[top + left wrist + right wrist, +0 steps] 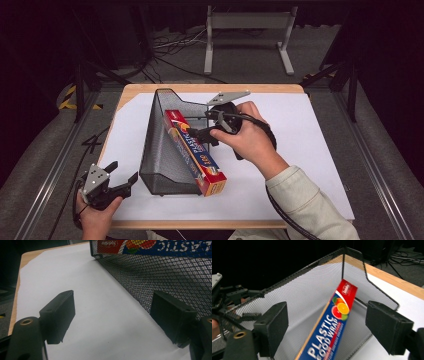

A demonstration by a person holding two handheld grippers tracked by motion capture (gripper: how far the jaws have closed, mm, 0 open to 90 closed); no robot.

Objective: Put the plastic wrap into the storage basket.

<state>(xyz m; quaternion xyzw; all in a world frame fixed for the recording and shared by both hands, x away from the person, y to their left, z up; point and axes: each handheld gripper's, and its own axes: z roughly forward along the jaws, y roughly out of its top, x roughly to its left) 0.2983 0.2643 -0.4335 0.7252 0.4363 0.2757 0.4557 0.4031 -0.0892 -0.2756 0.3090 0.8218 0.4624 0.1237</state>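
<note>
Right gripper (196, 134) held above the box of plastic wrap (196, 151), carried by a right hand (248, 136) with forearm slanting in from the lower right, wrist bent, jaws aimed left and downward. Jaws spread wide, nothing between them, pads clear of the box. Seen along those jaws in the right gripper view: box (329, 330) lying just ahead and below, leaning lengthwise inside the black mesh rack (312, 290), red end up toward the far corner, blue printed face upward. Left gripper (120, 179) parked low at the near left table edge, gripped by a left hand (97, 212), jaws likewise wide apart and empty, pointed right toward the rack's mesh wall (160, 272), close beside it but apart. White paper sheet (100, 315) beneath both.
</note>
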